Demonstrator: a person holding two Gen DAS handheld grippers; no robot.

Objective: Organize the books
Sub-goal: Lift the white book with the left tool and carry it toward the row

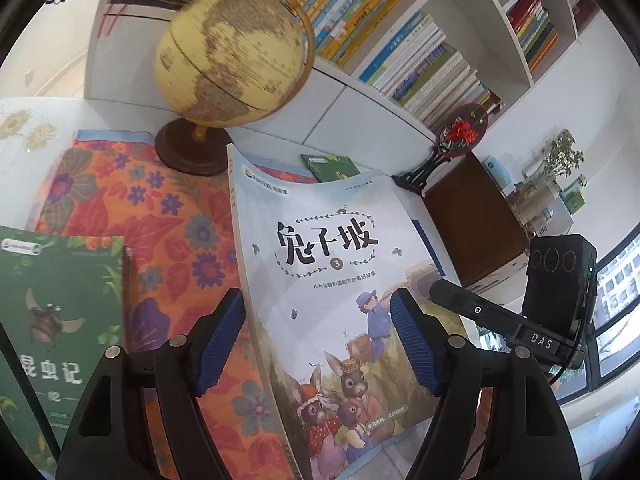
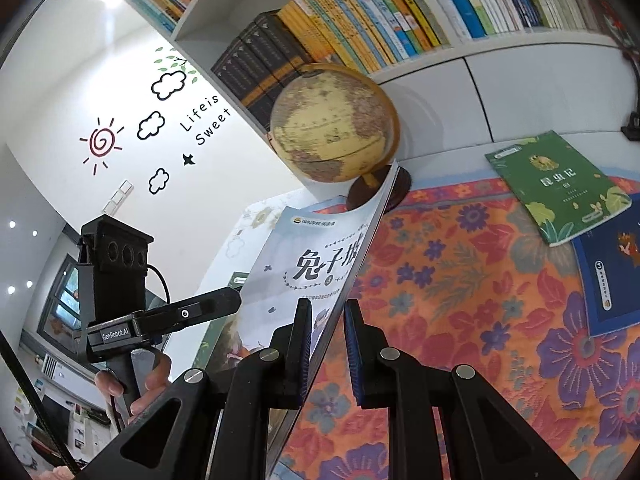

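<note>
Three hazards can be read from here, the gravest first. The globe stands on its stand just behind the raised rabbit book, whose far corner shows close to the globe's wooden base in the right wrist view. If the book is swung toward the bookshelf without being drawn clear first, the globe could be knocked over.

Next, the grip. The book is held off the floral cloth, nearly on edge, pinched only at its lower margin by the closed right gripper. So thin a hold on a limp paperback could be lost and the cover creased.

The left gripper is spread open across the cover, and no pad is clearly pressed on it — little support is given.

Least, the green book lying flat on the cloth could be nudged.
</note>
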